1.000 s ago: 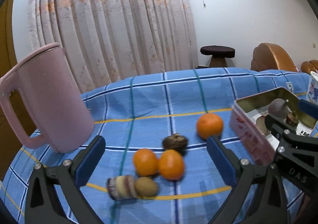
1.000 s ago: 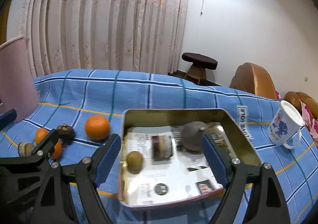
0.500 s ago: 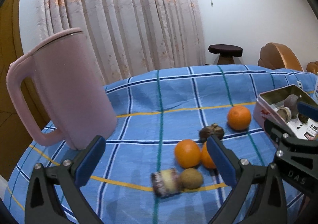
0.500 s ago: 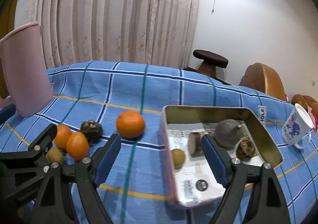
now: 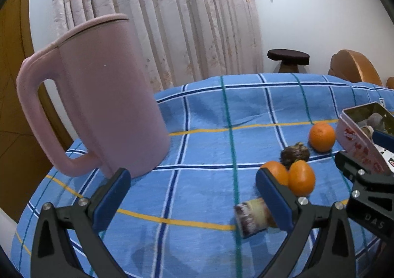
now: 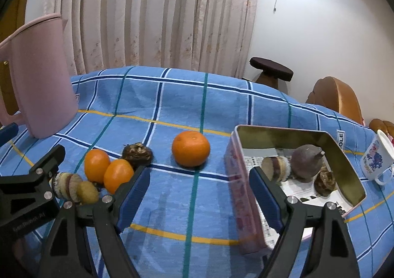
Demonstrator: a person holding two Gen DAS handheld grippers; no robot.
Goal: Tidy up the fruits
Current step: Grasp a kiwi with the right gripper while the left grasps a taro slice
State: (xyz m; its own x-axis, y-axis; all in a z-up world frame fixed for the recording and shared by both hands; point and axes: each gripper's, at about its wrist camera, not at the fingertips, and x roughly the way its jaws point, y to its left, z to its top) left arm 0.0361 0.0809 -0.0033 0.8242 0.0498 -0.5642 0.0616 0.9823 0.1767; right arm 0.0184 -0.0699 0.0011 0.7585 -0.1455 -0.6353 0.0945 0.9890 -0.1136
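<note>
On the blue checked cloth lie a big orange [image 6: 190, 151], two smaller oranges [image 6: 108, 171], a dark brown wrinkled fruit [image 6: 137, 153], a kiwi [image 6: 87, 192] and a paper-wrapped cake [image 6: 66, 184]. A pink tin [image 6: 344, 154] on the right holds a grey-purple fruit [image 6: 306, 162], another wrapped cake [image 6: 275, 168] and a brown fruit. My right gripper [image 6: 199, 198] is open and empty, between the oranges and the tin. My left gripper [image 5: 193, 198] is open and empty, left of the small oranges [image 5: 290, 175]; its right finger hides part of the cake [image 5: 251, 216].
A tall pink jug [image 5: 98, 115] stands at the table's left edge. A white printed mug [image 6: 376, 157] stands right of the tin. Curtains, a dark stool [image 6: 270, 72] and a brown chair [image 6: 335, 95] are beyond the table.
Both grippers have swung left. The fruit group and tin have slid right in both views, and the pink jug now fills the left of the left wrist view. Both grippers stay open.
</note>
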